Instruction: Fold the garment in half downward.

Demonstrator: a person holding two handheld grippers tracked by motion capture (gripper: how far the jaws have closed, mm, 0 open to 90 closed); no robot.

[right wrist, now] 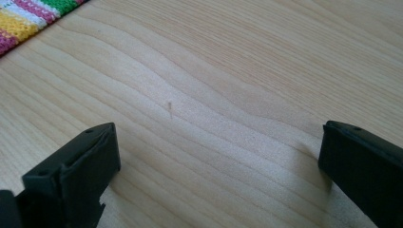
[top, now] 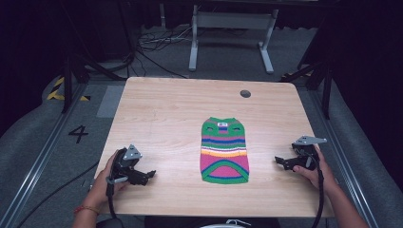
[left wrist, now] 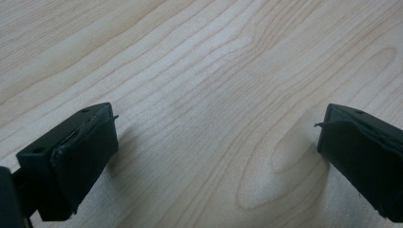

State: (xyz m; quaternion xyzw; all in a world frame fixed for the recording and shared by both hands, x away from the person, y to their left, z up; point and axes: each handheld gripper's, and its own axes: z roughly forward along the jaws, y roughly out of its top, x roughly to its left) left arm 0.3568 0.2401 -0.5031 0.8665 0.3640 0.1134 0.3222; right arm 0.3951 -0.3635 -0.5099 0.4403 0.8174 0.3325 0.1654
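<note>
Striped knit in green, pink, yellow and blue, the small sweater (top: 224, 150) lies flat at the middle of the wooden table (top: 161, 114), its neck end away from us. We have not touched it yet: our left gripper (top: 147, 175) and right gripper (top: 281, 161) rest on either side (both well apart from the cloth), the 2 pairs of jaws spread wide over bare wood. Grasping and folding, we judge, all remain.
</note>
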